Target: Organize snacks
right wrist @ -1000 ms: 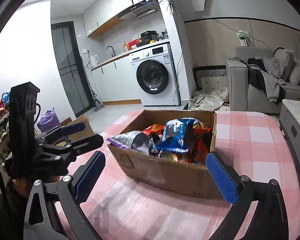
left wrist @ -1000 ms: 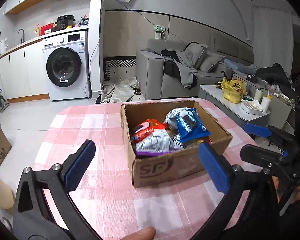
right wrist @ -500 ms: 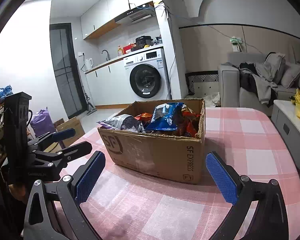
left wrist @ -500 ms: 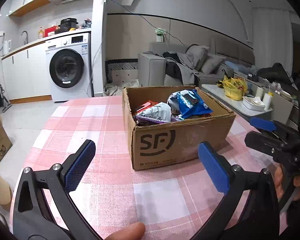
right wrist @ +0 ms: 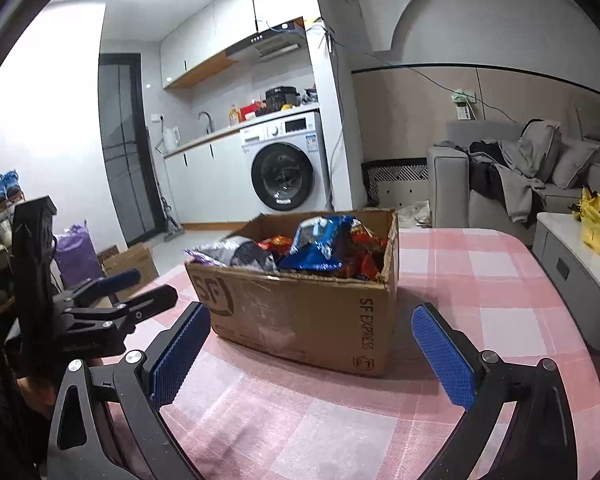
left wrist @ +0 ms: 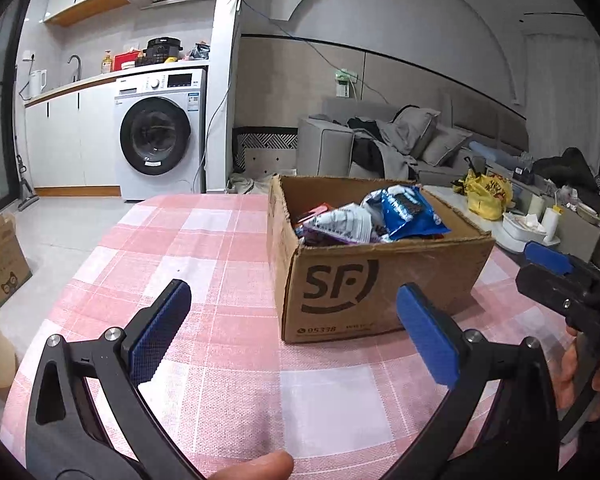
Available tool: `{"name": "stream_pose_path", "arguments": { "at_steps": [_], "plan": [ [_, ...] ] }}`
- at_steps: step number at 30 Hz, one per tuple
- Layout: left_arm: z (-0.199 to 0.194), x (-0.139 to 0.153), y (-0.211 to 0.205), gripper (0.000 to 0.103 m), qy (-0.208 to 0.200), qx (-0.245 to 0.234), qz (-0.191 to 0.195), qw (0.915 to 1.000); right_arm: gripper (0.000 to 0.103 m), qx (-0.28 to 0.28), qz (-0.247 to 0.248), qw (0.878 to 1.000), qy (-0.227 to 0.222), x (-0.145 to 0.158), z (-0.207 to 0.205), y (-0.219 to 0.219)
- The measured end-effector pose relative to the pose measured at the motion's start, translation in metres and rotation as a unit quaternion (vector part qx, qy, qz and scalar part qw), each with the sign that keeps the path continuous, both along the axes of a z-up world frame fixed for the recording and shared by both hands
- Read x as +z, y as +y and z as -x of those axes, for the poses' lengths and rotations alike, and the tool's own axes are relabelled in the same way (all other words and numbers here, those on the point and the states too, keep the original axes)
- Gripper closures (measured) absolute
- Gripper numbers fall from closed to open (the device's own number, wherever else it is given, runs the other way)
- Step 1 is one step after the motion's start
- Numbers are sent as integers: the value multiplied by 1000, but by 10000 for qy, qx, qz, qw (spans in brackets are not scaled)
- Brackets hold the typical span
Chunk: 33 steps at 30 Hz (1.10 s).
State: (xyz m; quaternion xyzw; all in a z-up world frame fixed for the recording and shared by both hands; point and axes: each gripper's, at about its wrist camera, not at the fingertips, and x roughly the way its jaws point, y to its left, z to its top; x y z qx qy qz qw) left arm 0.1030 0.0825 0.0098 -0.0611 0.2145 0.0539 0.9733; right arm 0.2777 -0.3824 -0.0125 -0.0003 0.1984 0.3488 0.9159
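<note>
A brown cardboard box printed "SF" (left wrist: 380, 276) is sitting on a table under a pink-and-white checked cloth (left wrist: 204, 264), and everything here is placed against that box. It is holding a heap of snack bags: a silver-and-purple packet (left wrist: 340, 226) is lying at its left front, a blue foil bag (left wrist: 410, 212) is resting on top toward the right, and red and orange wrappers (right wrist: 366, 256) are showing beneath them.

Left of the box and nearer the camera, the left gripper (left wrist: 292, 336) is hovering over bare cloth with its blue-padded fingers (left wrist: 158, 330) spread wide and gripping nothing. A fingertip (left wrist: 260, 466) is peeking in at the bottom edge. Nothing is lying between this gripper and the box's front face.

On the right of the box, the right gripper (right wrist: 310, 354) is also hanging wide open and empty, its pads straddling the box's near corner without touching it; a hand (left wrist: 572, 368) is gripping its handle.

Behind the box, a white front-loading washing machine (left wrist: 158, 134) is standing to the left and a grey sofa strewn with clothes (left wrist: 384, 144) to the right. Right of the box, a yellow plastic bag (left wrist: 486, 196) is sitting on a low white side table (right wrist: 572, 256).
</note>
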Motion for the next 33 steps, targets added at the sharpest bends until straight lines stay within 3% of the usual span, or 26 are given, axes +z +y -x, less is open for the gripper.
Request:
{"name": "stream_pose_path", "arguments": {
  "at_steps": [6, 33],
  "plan": [
    [-1, -6, -6, 1, 64, -99, -132, 9998, 0, -110, 112, 9997, -178, -4, 3, 1],
    [-2, -9, -3, 1, 47, -126, 62, 9999, 0, -276, -114, 9993, -204, -10, 1, -10]
  ]
}}
